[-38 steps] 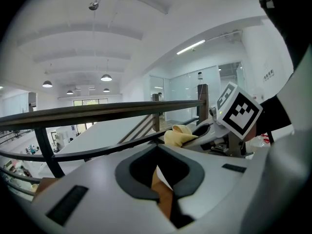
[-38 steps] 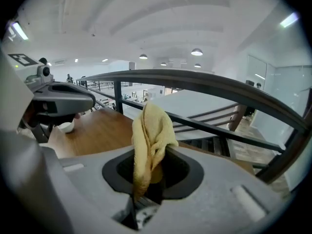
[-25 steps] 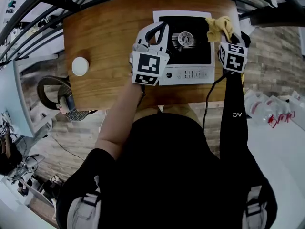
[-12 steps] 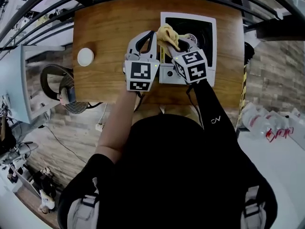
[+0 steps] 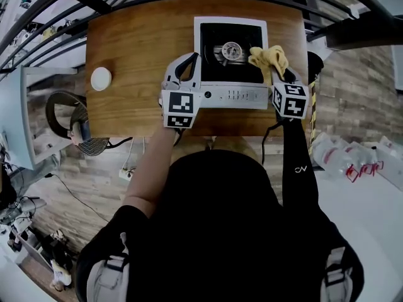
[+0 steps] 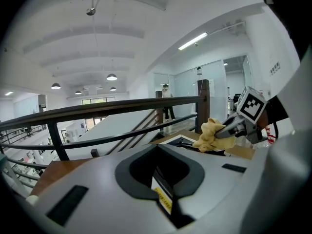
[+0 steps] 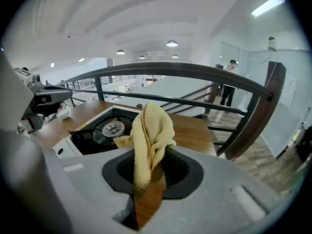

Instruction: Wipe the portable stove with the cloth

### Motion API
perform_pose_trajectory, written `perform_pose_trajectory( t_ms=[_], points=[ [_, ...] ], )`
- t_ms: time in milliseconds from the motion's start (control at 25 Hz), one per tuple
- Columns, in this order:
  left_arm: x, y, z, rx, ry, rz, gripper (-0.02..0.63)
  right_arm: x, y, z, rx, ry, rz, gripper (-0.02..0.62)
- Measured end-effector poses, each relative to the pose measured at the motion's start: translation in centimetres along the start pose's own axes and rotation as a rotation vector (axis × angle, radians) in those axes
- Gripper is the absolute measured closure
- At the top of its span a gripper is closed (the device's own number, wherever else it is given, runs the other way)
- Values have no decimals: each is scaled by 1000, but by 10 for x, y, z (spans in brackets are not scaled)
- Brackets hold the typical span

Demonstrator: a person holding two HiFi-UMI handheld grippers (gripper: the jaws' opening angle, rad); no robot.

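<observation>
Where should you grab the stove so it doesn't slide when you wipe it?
Its thin left rim, coming from the left. The stove is wide and flat, so only an edge fits between jaws, and that side keeps away from the burner and the cloth the right gripper holds. The left gripper is clamped there.

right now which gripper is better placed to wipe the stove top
Right. The right gripper is shut on the yellow cloth, above the right side of the portable stove. The left gripper holds no cloth; it grips the stove's left edge.
</observation>
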State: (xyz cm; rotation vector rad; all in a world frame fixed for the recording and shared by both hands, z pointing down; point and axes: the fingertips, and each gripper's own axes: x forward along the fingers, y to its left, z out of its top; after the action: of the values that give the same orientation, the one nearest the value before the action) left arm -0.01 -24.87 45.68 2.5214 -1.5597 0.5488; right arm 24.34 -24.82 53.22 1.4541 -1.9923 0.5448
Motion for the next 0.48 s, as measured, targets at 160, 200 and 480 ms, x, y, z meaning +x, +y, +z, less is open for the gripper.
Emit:
perform_pose_trajectory(
  t_ms=[160, 200, 480],
  points=[
    [1, -16, 7, 14, -16, -19, 600, -19, -32, -5, 26, -16, -82, 515],
    [0, -17, 8, 18, -19, -21, 601, -24, -29, 3, 26, -48, -71, 515],
    [-25, -5, 0, 17, -9, 30, 600, -44, 115, 64, -64, -255, 279, 515]
  ],
)
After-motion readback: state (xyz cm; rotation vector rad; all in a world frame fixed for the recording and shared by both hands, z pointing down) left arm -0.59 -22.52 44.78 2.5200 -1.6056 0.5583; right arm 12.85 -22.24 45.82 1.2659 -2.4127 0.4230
